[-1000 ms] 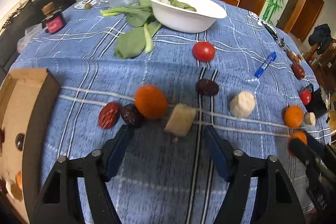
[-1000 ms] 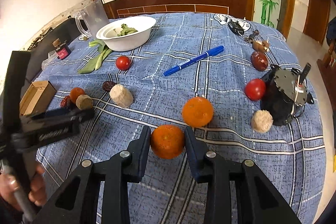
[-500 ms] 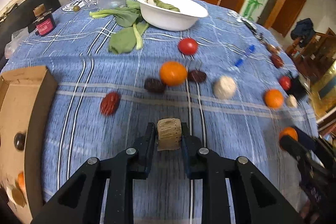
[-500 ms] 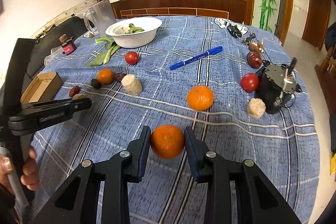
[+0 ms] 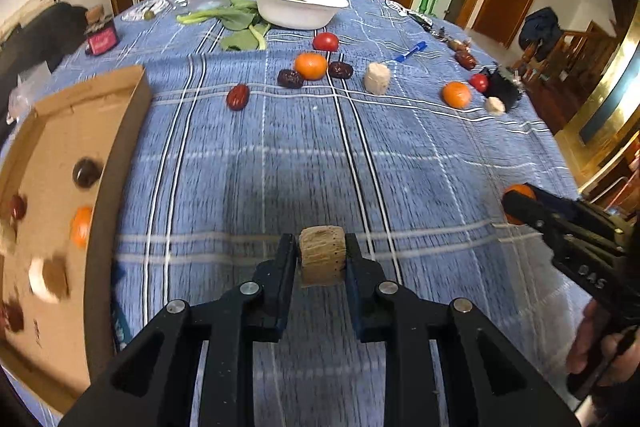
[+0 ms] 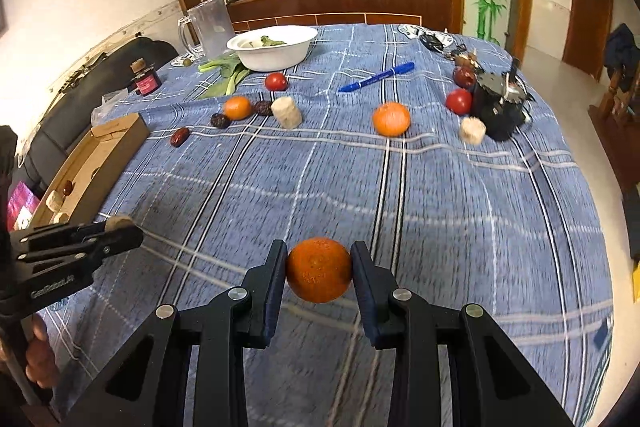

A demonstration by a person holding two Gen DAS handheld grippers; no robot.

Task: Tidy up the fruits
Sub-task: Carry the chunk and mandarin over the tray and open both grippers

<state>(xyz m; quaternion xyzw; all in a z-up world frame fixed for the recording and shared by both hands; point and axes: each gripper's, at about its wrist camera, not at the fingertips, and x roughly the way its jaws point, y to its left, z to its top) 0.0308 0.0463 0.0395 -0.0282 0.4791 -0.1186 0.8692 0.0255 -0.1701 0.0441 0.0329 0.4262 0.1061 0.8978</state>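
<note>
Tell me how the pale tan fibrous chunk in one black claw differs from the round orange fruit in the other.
The pale tan fibrous chunk is a blocky cylinder with a flat cut top; the round orange fruit is a ball. The chunk is dull and stringy, the orange bright and pitted. The chunk is narrower. Both are clamped: chunk in the left gripper, orange in the right gripper.

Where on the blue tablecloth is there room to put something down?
The widest bare stretch of tablecloth lies between the row of fruit and the near edge, right of the cardboard box. It is crowded around the white bowl, along the fruit row by the loose orange, and beside the black gadget.
</note>
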